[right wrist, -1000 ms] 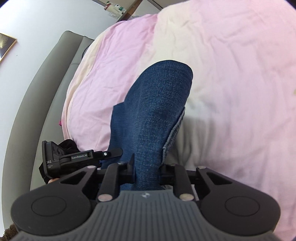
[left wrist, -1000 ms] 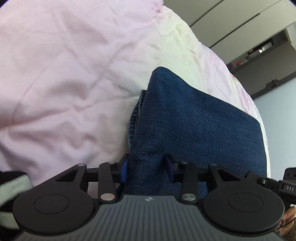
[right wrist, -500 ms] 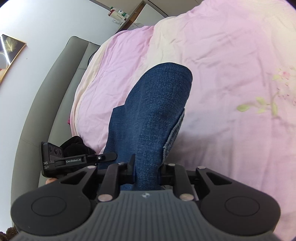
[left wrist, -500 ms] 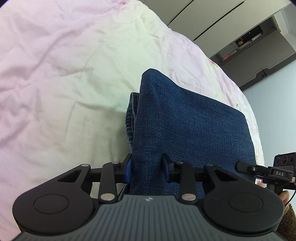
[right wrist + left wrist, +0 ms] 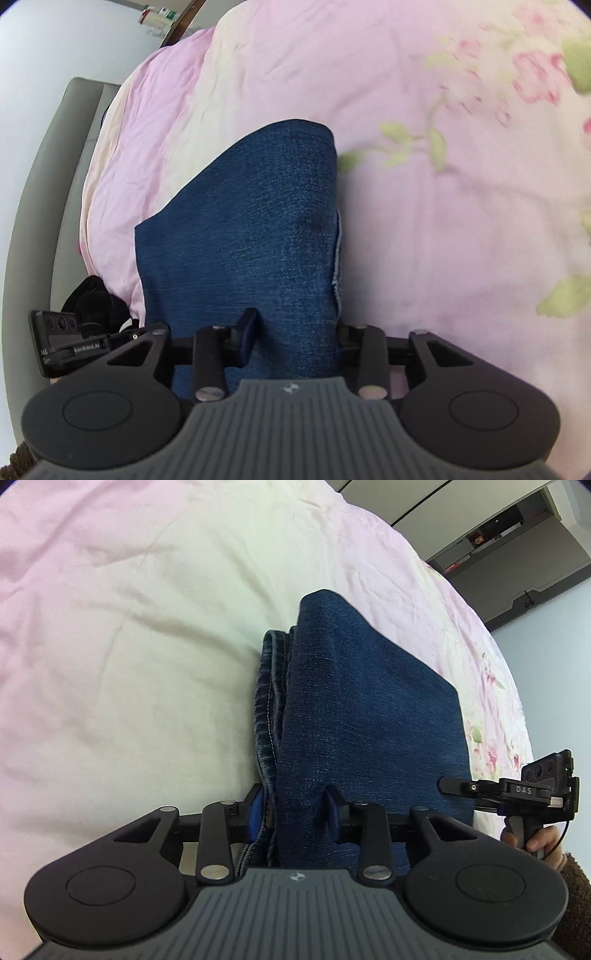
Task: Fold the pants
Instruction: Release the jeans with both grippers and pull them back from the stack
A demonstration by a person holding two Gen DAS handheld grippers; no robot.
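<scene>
The pants are dark blue jeans (image 5: 365,716), folded into a thick bundle over a pink and cream bedspread (image 5: 110,646). My left gripper (image 5: 295,806) is shut on the near left edge of the bundle, with the stitched hem layers beside its left finger. In the right wrist view the jeans (image 5: 255,229) run forward from my right gripper (image 5: 295,328), whose jaws stand wider with denim between them. The right gripper also shows at the right edge of the left wrist view (image 5: 517,790).
The bedspread (image 5: 443,184) has a floral print on the right. A grey upholstered headboard (image 5: 44,177) runs along the left. A black garment (image 5: 92,299) lies near the bed's edge. Dark shelving (image 5: 517,546) stands past the bed.
Both grippers have moved with the jeans toward the floral part of the bedspread. The right gripper's jaws have widened around the denim. The left gripper's grip is unchanged.
</scene>
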